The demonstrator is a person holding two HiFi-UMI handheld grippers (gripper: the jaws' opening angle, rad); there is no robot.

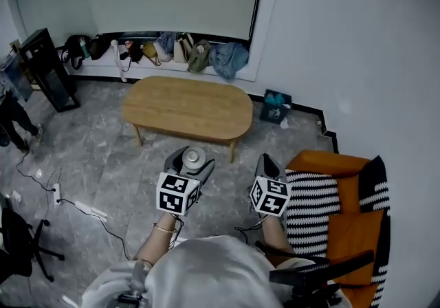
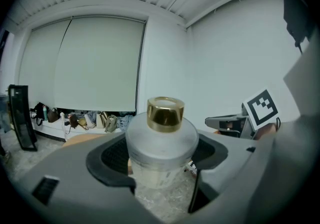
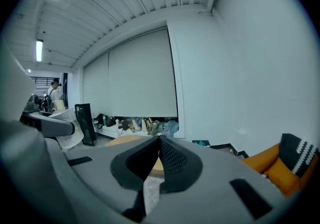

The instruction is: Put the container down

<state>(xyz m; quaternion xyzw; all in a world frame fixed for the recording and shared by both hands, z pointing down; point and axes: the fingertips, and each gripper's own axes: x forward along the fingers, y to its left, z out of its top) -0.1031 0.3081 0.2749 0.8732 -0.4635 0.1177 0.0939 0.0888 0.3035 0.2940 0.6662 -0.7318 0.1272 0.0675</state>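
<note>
My left gripper [image 1: 188, 159] pinches the upright container [image 2: 161, 144], seemingly just short of the table [image 1: 187, 108]; my right gripper [image 3: 157, 146] is pressed together, empty.

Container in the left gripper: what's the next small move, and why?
Probably ease it forward until it hangs over the wooden table. The left gripper is shut on the container, upright in the air, with grey floor showing below it and the table top ahead bare. The right gripper is shut and empty.
</note>
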